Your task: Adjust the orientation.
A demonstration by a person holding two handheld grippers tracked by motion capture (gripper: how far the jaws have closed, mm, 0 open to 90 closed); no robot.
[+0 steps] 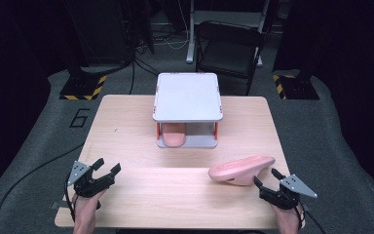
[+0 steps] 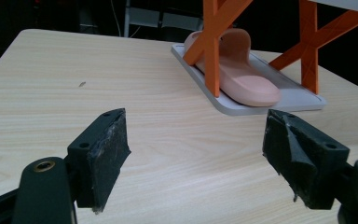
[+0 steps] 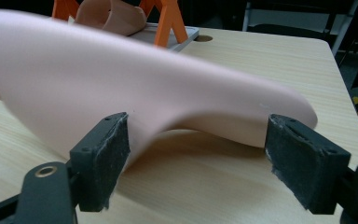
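High view: a pink slide sandal (image 1: 242,169) lies on the counter (image 1: 141,146) just before the right tool (image 1: 271,184), jaws wide and empty. The left tool (image 1: 104,172) gapes wide too. Another sandal (image 1: 174,137) sits on the small rack's (image 1: 188,97) lower shelf.

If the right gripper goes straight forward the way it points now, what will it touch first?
Most likely the pink slipper lying upside down on the table. It sits just ahead of the open right gripper. The exact gap between them is hard to judge.
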